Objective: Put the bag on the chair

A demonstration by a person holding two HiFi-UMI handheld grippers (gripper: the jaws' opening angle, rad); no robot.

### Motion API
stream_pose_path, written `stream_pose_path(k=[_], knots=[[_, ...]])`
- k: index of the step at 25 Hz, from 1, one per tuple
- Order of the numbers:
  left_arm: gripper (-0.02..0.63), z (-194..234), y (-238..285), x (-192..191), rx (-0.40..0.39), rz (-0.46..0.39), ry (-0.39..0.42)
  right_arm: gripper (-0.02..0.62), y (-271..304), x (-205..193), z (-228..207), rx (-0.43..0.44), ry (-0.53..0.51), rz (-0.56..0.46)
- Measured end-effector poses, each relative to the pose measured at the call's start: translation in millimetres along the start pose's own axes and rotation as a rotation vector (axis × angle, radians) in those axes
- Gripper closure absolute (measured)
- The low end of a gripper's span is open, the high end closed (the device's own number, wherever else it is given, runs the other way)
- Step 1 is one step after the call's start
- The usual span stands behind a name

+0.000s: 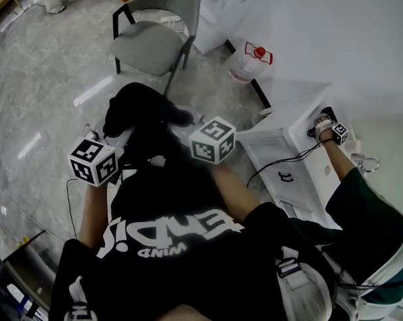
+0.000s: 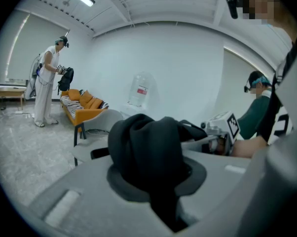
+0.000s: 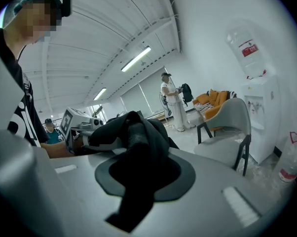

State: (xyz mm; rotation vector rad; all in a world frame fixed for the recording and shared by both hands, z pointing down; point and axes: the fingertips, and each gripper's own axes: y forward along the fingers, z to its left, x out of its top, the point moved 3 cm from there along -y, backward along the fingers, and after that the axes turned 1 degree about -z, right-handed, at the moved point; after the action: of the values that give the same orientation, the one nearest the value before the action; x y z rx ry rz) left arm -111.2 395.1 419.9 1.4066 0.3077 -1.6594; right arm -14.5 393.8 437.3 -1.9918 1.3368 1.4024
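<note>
A black bag hangs in front of the person, held up between both grippers. At its left side my left gripper is shut on a fold of the black fabric. My right gripper is shut on another fold at the bag's right side. The grey chair with black legs stands just beyond the bag, and its seat is bare. It also shows behind the fabric in the left gripper view and at the right of the right gripper view.
A water bottle and a white dispenser stand right of the chair. At the right, a second person in a green sleeve works at a white unit. Far off are an orange sofa and a standing person.
</note>
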Motion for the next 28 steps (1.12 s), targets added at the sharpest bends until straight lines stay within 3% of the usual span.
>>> stream_pose_path(k=[12,28], knots=[[0.538,77.1,55.7,44.1,0.017,0.024,-0.015,0.523,59.0,45.3,-77.9,0.029,0.035,0.014],[0.538,169.2,160.7,155.4,0.138,-0.020,-0.037,0.523,121.9,165.2,-210.5,0.134,0.000,0.051]])
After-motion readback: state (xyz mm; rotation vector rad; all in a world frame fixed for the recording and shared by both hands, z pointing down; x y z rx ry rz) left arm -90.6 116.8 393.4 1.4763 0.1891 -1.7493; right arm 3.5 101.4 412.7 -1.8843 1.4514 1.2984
